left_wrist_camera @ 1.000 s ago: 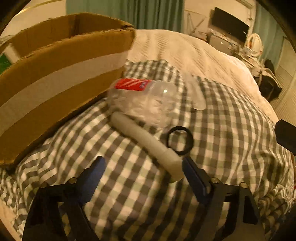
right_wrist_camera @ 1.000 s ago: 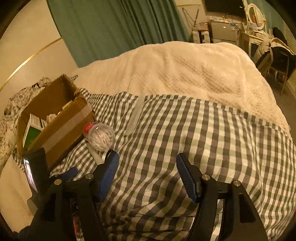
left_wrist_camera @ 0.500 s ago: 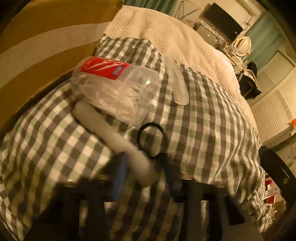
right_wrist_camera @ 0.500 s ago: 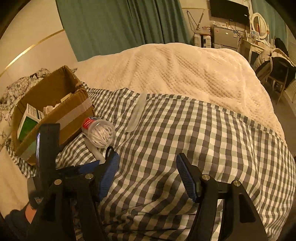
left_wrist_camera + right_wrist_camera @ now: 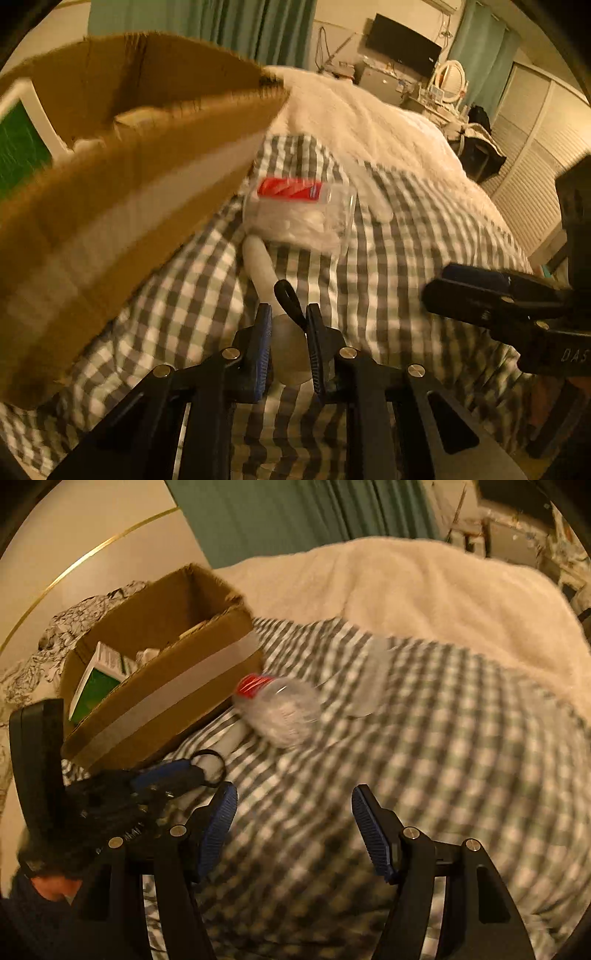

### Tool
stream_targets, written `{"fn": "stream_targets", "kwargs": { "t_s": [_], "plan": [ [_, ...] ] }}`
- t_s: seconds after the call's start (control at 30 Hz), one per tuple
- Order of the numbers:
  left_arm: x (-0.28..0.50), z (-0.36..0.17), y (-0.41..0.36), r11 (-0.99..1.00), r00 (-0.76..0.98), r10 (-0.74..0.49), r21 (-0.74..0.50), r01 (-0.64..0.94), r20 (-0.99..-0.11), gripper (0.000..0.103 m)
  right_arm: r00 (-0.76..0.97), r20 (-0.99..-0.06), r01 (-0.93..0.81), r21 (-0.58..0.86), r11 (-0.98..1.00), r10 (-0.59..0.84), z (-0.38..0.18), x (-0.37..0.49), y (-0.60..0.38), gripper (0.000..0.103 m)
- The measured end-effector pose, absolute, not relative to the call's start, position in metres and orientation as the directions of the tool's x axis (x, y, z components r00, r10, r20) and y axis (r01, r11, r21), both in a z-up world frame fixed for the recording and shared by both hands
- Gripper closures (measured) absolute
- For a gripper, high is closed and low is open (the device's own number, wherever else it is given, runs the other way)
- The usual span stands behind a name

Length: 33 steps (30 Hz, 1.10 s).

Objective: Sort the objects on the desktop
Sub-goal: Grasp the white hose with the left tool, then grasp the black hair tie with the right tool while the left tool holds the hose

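My left gripper is shut on the near end of a white handle-like tool with a black wrist loop, lying on the checked cloth. Its far end touches a clear cotton-swab tub with a red label, which lies on its side by the cardboard box. A clear flat comb-like piece lies behind the tub. My right gripper is open and empty over the cloth; the left gripper shows at its left, and the tub and box lie beyond.
The box holds a green-and-white carton and other small items. A white blanket covers the bed behind the checked cloth. Furniture and a TV stand at the far wall.
My left gripper has closed on the white tool's near end and drawn back a little, bringing the box into view. The right gripper has swung left toward the box, still open.
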<state>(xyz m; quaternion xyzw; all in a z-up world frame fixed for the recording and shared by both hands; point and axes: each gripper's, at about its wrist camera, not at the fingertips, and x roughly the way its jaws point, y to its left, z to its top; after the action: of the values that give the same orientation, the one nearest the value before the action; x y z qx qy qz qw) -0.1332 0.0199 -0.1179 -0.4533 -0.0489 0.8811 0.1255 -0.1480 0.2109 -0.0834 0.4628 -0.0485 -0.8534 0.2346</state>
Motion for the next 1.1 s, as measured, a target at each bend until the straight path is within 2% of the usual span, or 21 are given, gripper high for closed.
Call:
{"fn": "stream_targets", "kwargs": {
  "t_s": [0.07, 0.1, 0.13, 0.17, 0.2, 0.33, 0.4, 0.53, 0.6, 0.67, 0.9, 0.93, 0.97, 1.0, 1.1],
  "plan": [
    [-0.136, -0.133, 0.02, -0.962, -0.531, 0.273, -0.215, -0.17, -0.803, 0.084, -0.452, -0.784, 0.375, 0.267, -0.888, -0.426, -0.089, -0.151, 0.199, 0.039],
    [-0.138, -0.139, 0.019, -0.959, -0.523, 0.283, -0.226, -0.172, -0.804, 0.081, -0.453, -0.788, 0.387, 0.247, -0.888, -0.416, -0.091, -0.154, 0.192, 0.039],
    [-0.138, -0.141, 0.017, -0.958, -0.524, 0.288, -0.232, -0.171, -0.802, 0.076, -0.448, -0.79, 0.397, 0.243, -0.885, -0.418, -0.093, -0.156, 0.187, 0.039],
    [-0.141, -0.145, 0.016, -0.954, -0.508, 0.298, -0.245, -0.17, -0.808, 0.065, -0.438, -0.791, 0.408, 0.249, -0.878, -0.427, -0.094, -0.159, 0.182, 0.039],
    [-0.142, -0.147, 0.015, -0.949, -0.494, 0.314, -0.261, -0.175, -0.811, 0.059, -0.426, -0.79, 0.419, 0.26, -0.87, -0.441, -0.096, -0.162, 0.177, 0.037],
    [-0.137, -0.147, 0.019, -0.941, -0.484, 0.335, -0.26, -0.218, -0.808, 0.049, -0.386, -0.78, 0.461, 0.3, -0.835, -0.493, -0.105, -0.166, 0.155, 0.033],
    [-0.132, -0.147, 0.022, -0.936, -0.47, 0.338, -0.237, -0.262, -0.815, 0.037, -0.356, -0.789, 0.475, 0.309, -0.824, -0.501, -0.114, -0.168, 0.145, 0.033],
    [-0.124, -0.145, 0.031, -0.939, -0.478, 0.3, -0.166, -0.302, -0.826, 0.035, -0.314, -0.802, 0.494, 0.319, -0.809, -0.508, -0.127, -0.167, 0.134, 0.035],
    [-0.124, -0.145, 0.028, -0.939, -0.474, 0.307, -0.179, -0.295, -0.825, 0.035, -0.297, -0.806, 0.485, 0.335, -0.808, -0.512, -0.131, -0.168, 0.135, 0.078],
    [-0.123, -0.145, 0.024, -0.937, -0.474, 0.319, -0.2, -0.285, -0.821, 0.035, -0.293, -0.788, 0.469, 0.374, -0.8, -0.541, -0.13, -0.167, 0.14, 0.096],
    [-0.133, -0.147, 0.015, -0.942, -0.497, 0.329, -0.243, -0.23, -0.803, 0.035, -0.377, -0.791, 0.439, 0.305, -0.845, -0.481, -0.112, -0.155, 0.156, 0.098],
    [-0.137, -0.148, 0.015, -0.941, -0.507, 0.336, -0.261, -0.215, -0.794, 0.035, -0.386, -0.8, 0.437, 0.281, -0.854, -0.46, -0.11, -0.154, 0.158, 0.098],
    [-0.138, -0.148, 0.011, -0.937, -0.527, 0.348, -0.287, -0.198, -0.775, 0.055, -0.395, -0.806, 0.432, 0.259, -0.864, -0.44, -0.11, -0.153, 0.16, 0.098],
    [-0.139, -0.148, 0.008, -0.935, -0.541, 0.353, -0.307, -0.176, -0.763, 0.089, -0.404, -0.813, 0.427, 0.238, -0.872, -0.42, -0.109, -0.153, 0.161, 0.098],
    [-0.14, -0.153, -0.001, -0.915, -0.535, 0.39, -0.378, -0.137, -0.75, 0.088, -0.433, -0.81, 0.406, 0.217, -0.888, -0.396, -0.106, -0.151, 0.165, 0.098]
  ]
}}
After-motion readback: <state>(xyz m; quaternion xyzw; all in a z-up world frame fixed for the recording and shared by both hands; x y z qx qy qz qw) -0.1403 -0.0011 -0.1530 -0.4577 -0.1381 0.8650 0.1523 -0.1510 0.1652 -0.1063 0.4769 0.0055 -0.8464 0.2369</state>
